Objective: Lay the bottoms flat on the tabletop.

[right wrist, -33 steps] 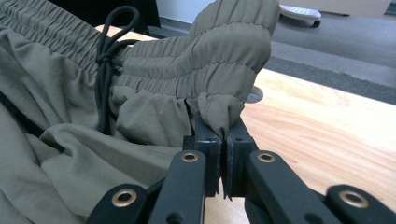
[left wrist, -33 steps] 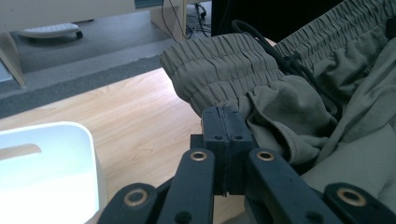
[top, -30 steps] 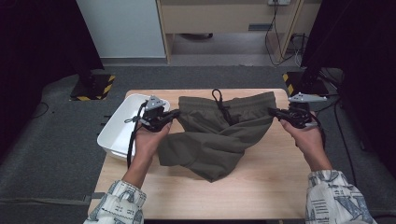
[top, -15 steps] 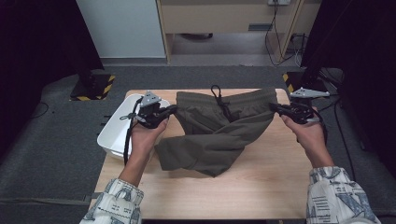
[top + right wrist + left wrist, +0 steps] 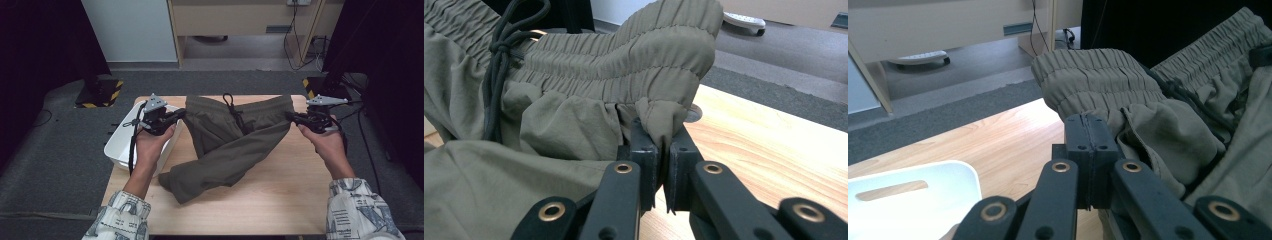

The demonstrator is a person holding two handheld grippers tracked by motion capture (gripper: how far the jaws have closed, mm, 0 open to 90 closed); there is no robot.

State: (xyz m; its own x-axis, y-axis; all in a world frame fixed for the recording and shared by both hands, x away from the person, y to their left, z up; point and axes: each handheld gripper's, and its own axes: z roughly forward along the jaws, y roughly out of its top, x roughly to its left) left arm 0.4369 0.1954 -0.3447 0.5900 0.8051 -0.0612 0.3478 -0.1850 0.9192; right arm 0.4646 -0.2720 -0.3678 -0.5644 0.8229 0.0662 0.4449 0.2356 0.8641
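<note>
- Shorts [image 5: 235,137], olive with a black drawstring [image 5: 234,111], are held up by the waistband above the wooden table [image 5: 280,200], one leg trailing down onto the boards near the person's side.
- Left gripper [image 5: 176,115] has its jaws pressed together; in the left gripper view the waistband corner bunches just beyond and beside the tips [image 5: 1088,131], and I cannot tell how much cloth is really caught.
- Right gripper [image 5: 291,116] pinches a small fold of waistband [image 5: 659,117], and its jaws have just been easing apart a little with the fabric between them.
- My worry: that thin pinch on the right could slip free, dropping that corner and bunching the garment.
- Pulling the two hands further apart could tug the left corner out too.
- White bin [image 5: 122,142] sits just beside the left hand; a loose corner might drape over it.
</note>
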